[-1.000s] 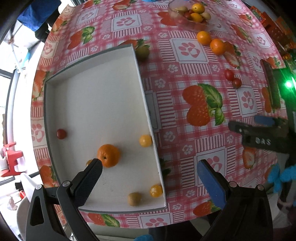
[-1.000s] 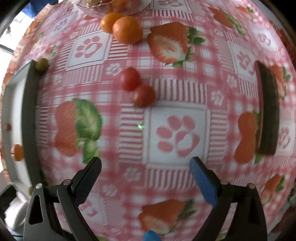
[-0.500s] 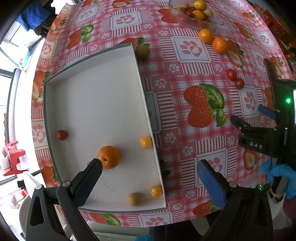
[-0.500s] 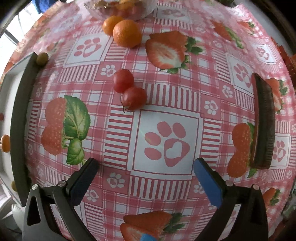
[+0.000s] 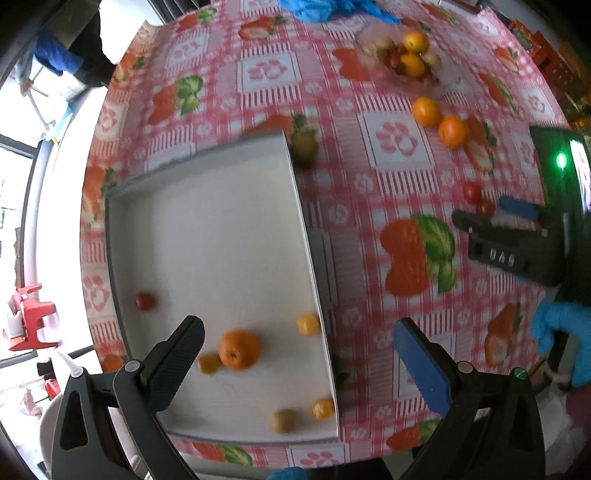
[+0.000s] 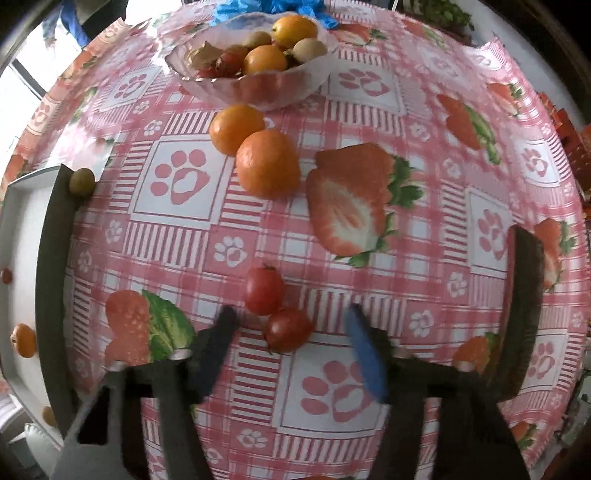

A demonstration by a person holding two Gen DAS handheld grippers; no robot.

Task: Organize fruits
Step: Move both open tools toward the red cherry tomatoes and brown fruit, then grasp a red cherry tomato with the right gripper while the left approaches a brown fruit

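Observation:
A white tray (image 5: 207,221) lies on the strawberry tablecloth and holds an orange (image 5: 238,349), a red tomato (image 5: 144,301), a brown kiwi-like fruit (image 5: 282,420) and several small yellow fruits. My left gripper (image 5: 295,354) is open and empty above the tray's near right edge. My right gripper (image 6: 291,347) is open, its fingers on either side of the nearer of two red tomatoes (image 6: 288,329), the other tomato (image 6: 263,290) just beyond. It also shows in the left wrist view (image 5: 491,218). Two oranges (image 6: 266,168) lie farther back.
A glass bowl (image 6: 255,86) of mixed fruit stands at the far side. A green fruit (image 6: 82,181) rests against the tray's far corner. A dark flat object (image 6: 521,310) lies at the right. Blue cloth (image 6: 266,7) lies behind the bowl.
My right gripper has moved forward and down, so the nearer tomato now sits between its fingers. My left gripper has pulled back and up a little over the tray.

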